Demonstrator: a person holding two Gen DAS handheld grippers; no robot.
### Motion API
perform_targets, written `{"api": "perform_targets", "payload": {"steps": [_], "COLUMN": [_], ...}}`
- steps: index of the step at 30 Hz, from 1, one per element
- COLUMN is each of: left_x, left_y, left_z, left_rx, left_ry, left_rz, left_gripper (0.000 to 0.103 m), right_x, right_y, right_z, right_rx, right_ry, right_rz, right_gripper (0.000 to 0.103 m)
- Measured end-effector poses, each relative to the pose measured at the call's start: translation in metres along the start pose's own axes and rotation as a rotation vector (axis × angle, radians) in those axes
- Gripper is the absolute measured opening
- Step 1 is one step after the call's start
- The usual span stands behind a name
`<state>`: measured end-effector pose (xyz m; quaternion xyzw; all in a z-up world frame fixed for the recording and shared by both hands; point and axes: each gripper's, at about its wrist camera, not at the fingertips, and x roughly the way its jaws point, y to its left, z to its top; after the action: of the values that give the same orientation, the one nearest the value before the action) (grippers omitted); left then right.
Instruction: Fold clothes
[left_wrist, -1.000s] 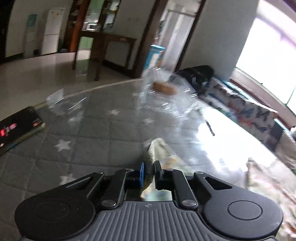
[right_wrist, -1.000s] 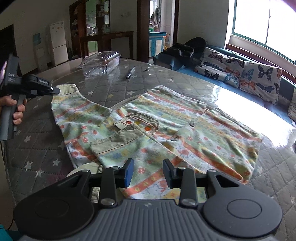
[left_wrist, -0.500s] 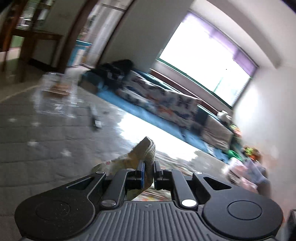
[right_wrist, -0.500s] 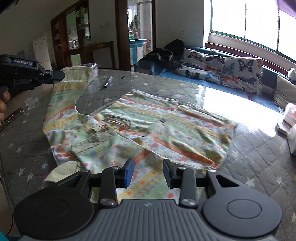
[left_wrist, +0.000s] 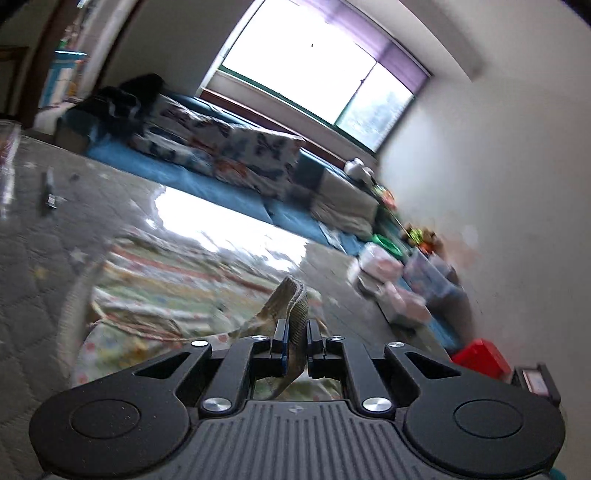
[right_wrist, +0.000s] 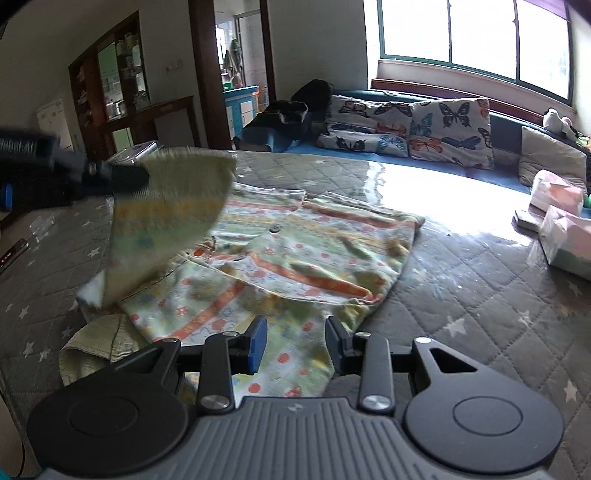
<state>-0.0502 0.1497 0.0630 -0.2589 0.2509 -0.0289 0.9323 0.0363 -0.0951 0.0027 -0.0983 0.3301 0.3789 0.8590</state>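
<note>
- My left tongs (left_wrist: 294, 336) are clamped on the sleeve cuff (left_wrist: 295, 306), lifted to fold it across the shirt (right_wrist: 295, 258).
- My right tongs (right_wrist: 295, 345), parted and empty, hover low at centre frame over the hem.

One garment (right_wrist: 280, 258) — two claws.

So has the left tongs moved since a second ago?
Yes. The left tongs, shut on the sleeve cuff, carried it rightward and up over the shirt, away from the table edge.
</note>
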Motion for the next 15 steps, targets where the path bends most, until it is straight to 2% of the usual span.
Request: {"api": "perform_targets", "payload": {"steps": [3, 6, 10, 15], "left_x": [0.012, 0.019, 0.019, 0.008], "left_y": [-0.004, -0.005, -0.004, 0.005], "left_z": [-0.011, -0.020, -0.029, -0.032], "left_rx": [0.028, 0.050, 0.096, 0.152], "left_ry": [0.052, 0.097, 0.126, 0.112], "left_rz": [0.004, 0.017, 0.028, 0.092], "left_gripper": [0.011, 0.017, 0.047, 0.057], "right_x": [-0.001, -0.001, 0.002, 0.008], "right_y": [-0.002, -0.004, -0.001, 0.007], "right_z": [0.000, 0.001, 0.004, 0.008], "right_rx": [0.007, 0.010, 0.013, 0.005], "right_ry": [-0.003, -0.006, -0.003, 0.006], "right_rz": [-0.001, -0.004, 0.003, 0.020], "right_gripper": [0.034, 0.034, 0.035, 0.034]}}
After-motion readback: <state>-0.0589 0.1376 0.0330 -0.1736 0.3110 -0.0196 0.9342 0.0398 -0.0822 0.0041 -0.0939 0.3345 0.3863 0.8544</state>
